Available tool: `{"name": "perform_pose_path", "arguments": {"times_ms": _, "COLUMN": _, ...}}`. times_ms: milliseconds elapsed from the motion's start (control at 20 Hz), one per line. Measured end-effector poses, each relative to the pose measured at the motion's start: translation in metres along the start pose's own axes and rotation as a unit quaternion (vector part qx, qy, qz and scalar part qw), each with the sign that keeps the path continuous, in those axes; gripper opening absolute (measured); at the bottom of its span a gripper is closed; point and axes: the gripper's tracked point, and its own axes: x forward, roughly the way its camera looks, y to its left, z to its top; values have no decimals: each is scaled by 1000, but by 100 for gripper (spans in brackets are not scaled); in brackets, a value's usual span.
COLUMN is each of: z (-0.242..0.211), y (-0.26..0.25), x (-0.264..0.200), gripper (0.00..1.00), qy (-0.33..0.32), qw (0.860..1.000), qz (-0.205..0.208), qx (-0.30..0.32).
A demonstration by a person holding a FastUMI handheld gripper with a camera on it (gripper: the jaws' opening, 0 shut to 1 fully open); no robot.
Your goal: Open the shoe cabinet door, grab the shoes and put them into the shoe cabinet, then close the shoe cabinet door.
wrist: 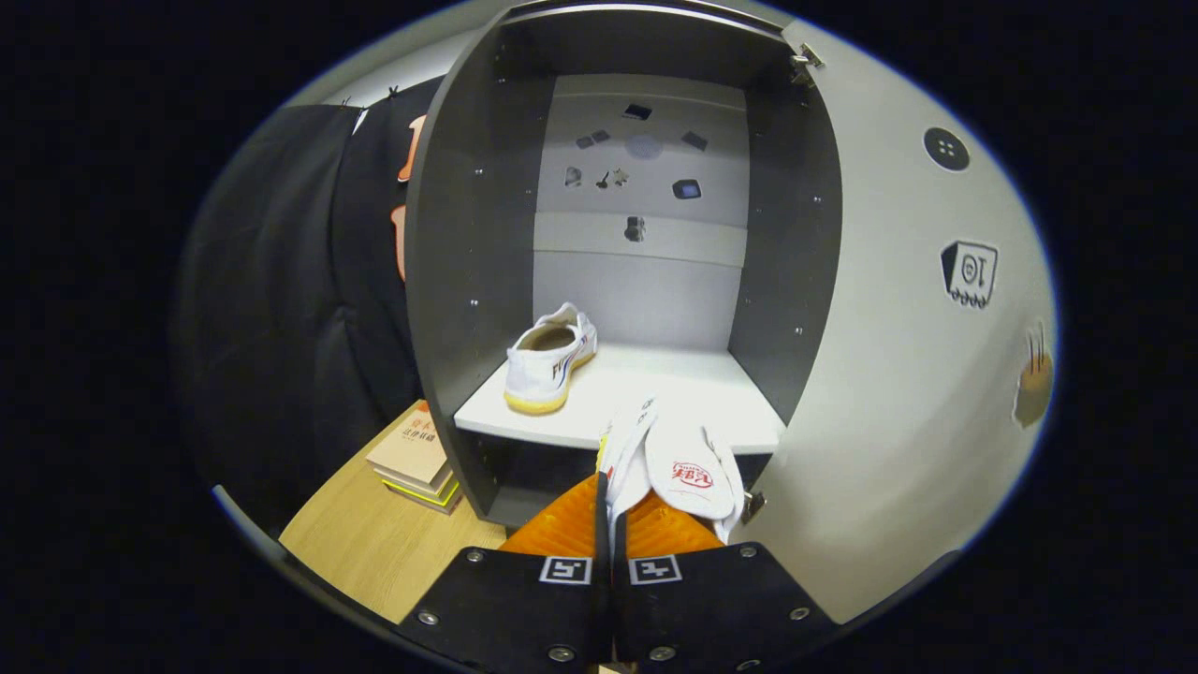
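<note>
The grey shoe cabinet [468, 234] stands open ahead, its white door [898, 374] swung out to the right. One white canvas shoe with a yellow sole [547, 360] rests on the left of the white shelf [693, 393], heel toward me. My gripper [610, 505] is shut on the side wall of a second white shoe [679, 463]. That shoe hangs just in front of the shelf's front edge, its insole with a red logo facing me. The orange fingers [562, 529] press together on the fabric.
A stack of books [416, 454] lies on the wooden table [374, 543] left of the cabinet base. A dark lower compartment [533, 473] opens under the shelf. The right half of the shelf is bare. Black cloth hangs on the left.
</note>
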Motion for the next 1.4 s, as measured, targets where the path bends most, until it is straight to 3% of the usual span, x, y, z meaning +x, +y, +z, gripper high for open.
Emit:
{"name": "perform_pose_path", "arguments": {"times_ms": 550, "z": 72, "y": -29, "x": 131, "gripper": 0, "qy": 4, "qw": 1000, "qz": 7, "qx": -9}}
{"name": "perform_pose_path", "arguments": {"times_ms": 850, "z": 68, "y": -50, "x": 201, "gripper": 0, "qy": 34, "qw": 999, "qz": -3, "qx": 5}}
{"name": "perform_pose_path", "arguments": {"times_ms": 1100, "z": 49, "y": -52, "x": 213, "gripper": 3, "qy": 59, "qw": 998, "qz": -9, "qx": 21}}
{"name": "perform_pose_path", "arguments": {"times_ms": 1400, "z": 45, "y": -49, "x": 192, "gripper": 9, "qy": 59, "qw": 998, "qz": -22, "qx": -3}}
